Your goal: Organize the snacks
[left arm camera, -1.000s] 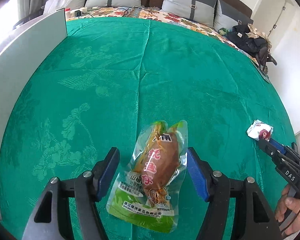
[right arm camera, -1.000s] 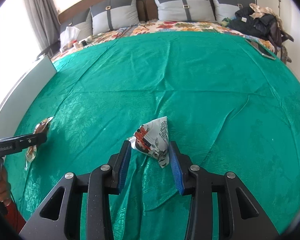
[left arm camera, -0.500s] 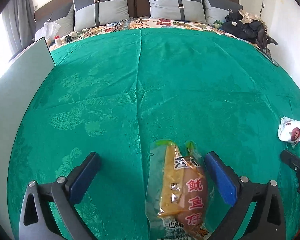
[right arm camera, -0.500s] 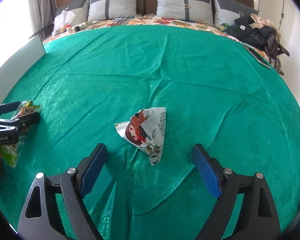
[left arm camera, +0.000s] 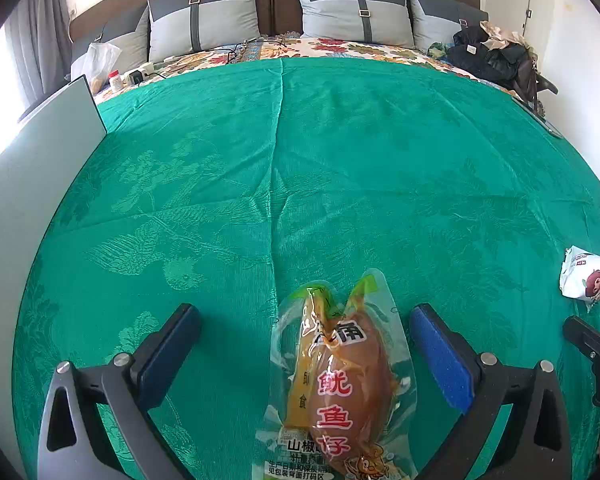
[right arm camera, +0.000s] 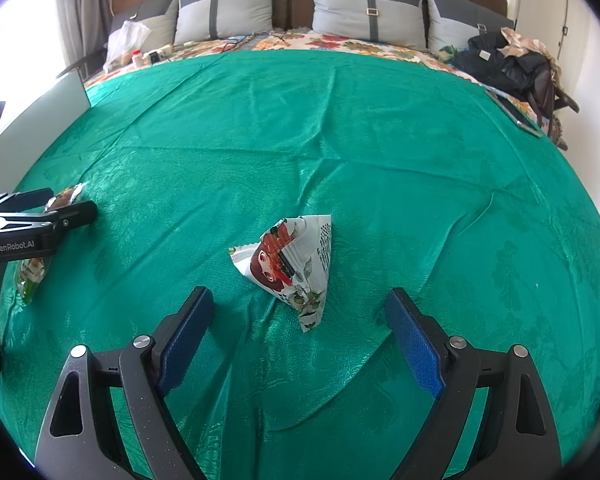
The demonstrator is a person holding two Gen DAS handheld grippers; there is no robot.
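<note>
A clear vacuum pack with an orange-brown snack and red lettering (left arm camera: 332,384) lies flat on the green bedspread (left arm camera: 300,160), between the wide-apart blue pads of my left gripper (left arm camera: 305,318), closer to the right pad; neither pad touches it. A white triangular snack packet with a cartoon print (right arm camera: 292,264) lies on the cloth just beyond my right gripper (right arm camera: 300,300), which stands open and clear of it. The white packet (left arm camera: 586,280) shows at the right edge of the left wrist view. The vacuum pack (right arm camera: 40,256) shows partly behind the left gripper in the right wrist view.
A pale upright panel (left arm camera: 32,152) borders the cloth on the left. Grey pillows (left arm camera: 204,20) and a floral sheet lie at the far end, with a plastic bag and small bottles (left arm camera: 116,76) at back left. Dark clothes (left arm camera: 492,60) are piled back right, a flat device (right arm camera: 514,114) near them.
Both grippers opened wide and let go of their snacks. The vacuum pack now lies flat on the cloth instead of between closed pads. The white packet rests free on the cloth.
</note>
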